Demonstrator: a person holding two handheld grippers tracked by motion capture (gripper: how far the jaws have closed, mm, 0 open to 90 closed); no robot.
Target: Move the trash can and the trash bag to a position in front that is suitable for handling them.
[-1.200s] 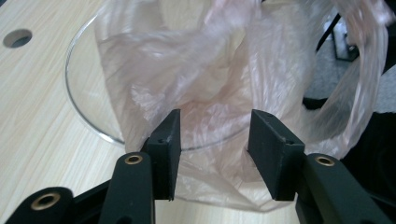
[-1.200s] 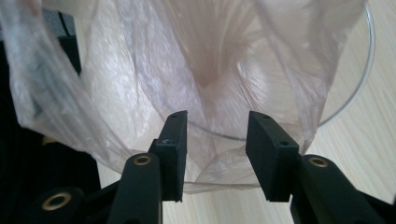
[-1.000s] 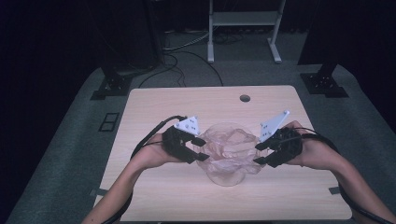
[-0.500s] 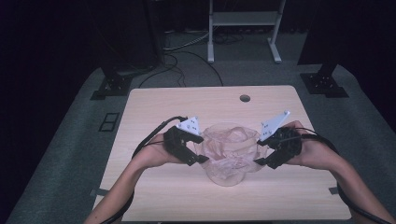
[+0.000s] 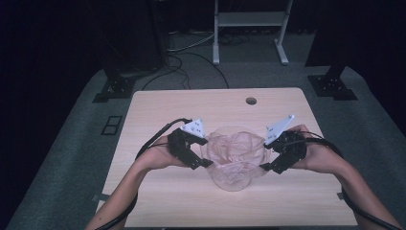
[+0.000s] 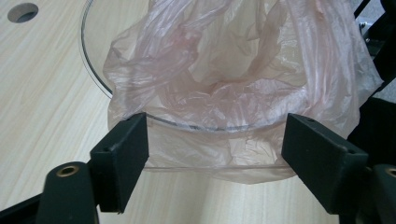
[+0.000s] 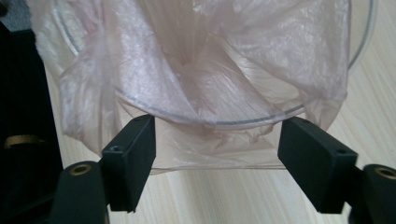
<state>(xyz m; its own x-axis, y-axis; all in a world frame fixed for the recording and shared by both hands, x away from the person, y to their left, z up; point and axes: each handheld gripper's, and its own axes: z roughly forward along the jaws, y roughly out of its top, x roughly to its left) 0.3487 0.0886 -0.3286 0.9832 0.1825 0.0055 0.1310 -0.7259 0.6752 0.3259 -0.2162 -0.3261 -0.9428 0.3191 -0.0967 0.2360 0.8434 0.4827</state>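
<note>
A clear round container (image 5: 233,178) stands at the middle of the wooden table (image 5: 158,103), lined with a thin pinkish plastic bag (image 5: 234,143) whose edge folds over the rim (image 6: 140,114) and hangs down outside. My left gripper (image 5: 205,153) is at the container's left side and my right gripper (image 5: 266,156) at its right. Both have just been opening their jaws. In the left gripper view the jaws (image 6: 217,122) stand wide on either side of the draped bag edge (image 6: 243,163), pads off it. In the right gripper view the gripper (image 7: 217,123) is open the same way around the bag (image 7: 210,149).
A round cable hole (image 5: 250,101) sits in the table's far middle. Black cables trail from both grippers along the forearms. Beyond the table stand black stand feet (image 5: 112,88) and a white frame (image 5: 249,19) on the grey floor.
Both grippers' jaws have spread wider at the container's sides. The hands have stayed where they were, and the bag and container have not shifted.
</note>
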